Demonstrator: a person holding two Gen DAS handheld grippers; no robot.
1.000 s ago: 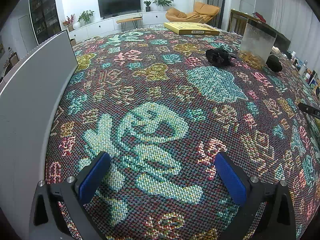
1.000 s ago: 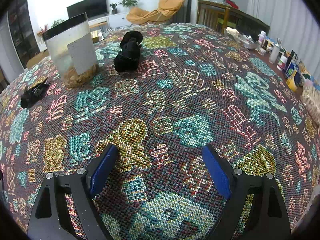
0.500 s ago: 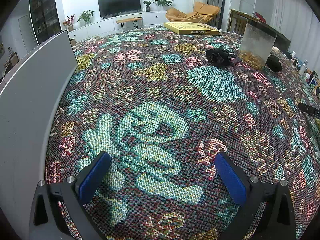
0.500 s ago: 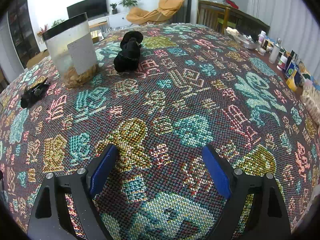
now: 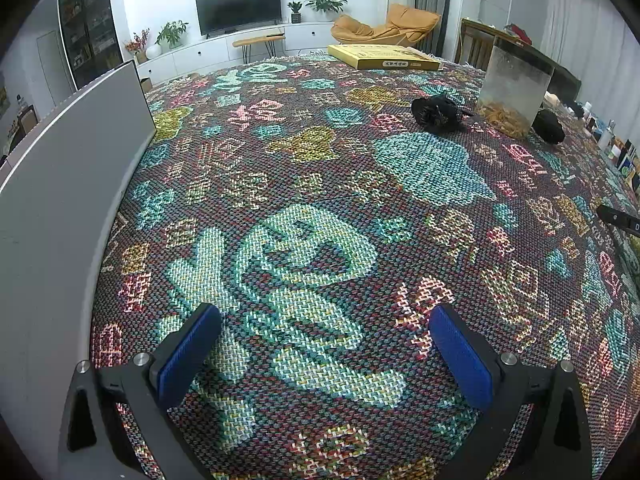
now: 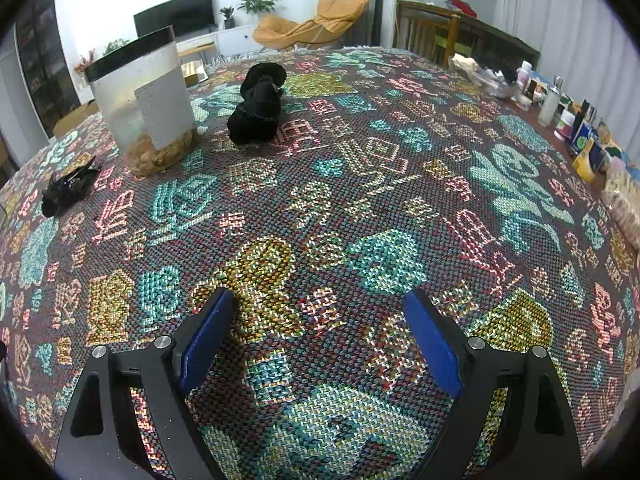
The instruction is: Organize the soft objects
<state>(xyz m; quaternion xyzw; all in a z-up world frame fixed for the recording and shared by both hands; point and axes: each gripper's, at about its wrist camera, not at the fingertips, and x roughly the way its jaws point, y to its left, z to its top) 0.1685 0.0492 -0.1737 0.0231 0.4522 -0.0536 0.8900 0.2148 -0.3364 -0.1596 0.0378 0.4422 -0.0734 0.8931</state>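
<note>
Two black soft objects lie on the patterned tablecloth beside a clear container with a black rim. In the right wrist view the larger black bundle (image 6: 258, 110) sits right of the container (image 6: 142, 100) and a smaller black piece (image 6: 68, 190) lies to its left. The left wrist view has the small black piece (image 5: 436, 114) left of the container (image 5: 514, 90) and the other bundle (image 5: 550, 127) behind it on the right. My left gripper (image 5: 324, 320) is open over bare cloth, far from them. My right gripper (image 6: 320, 304) is open too, nothing between its fingers.
A grey upright panel (image 5: 68, 184) borders the table's left side. A flat yellow box (image 5: 384, 57) lies at the far edge. Bottles and small packages (image 6: 572, 124) crowd the right edge. Wooden chairs (image 6: 444, 36) stand behind the table. The right gripper's tip (image 5: 618, 216) shows at the right.
</note>
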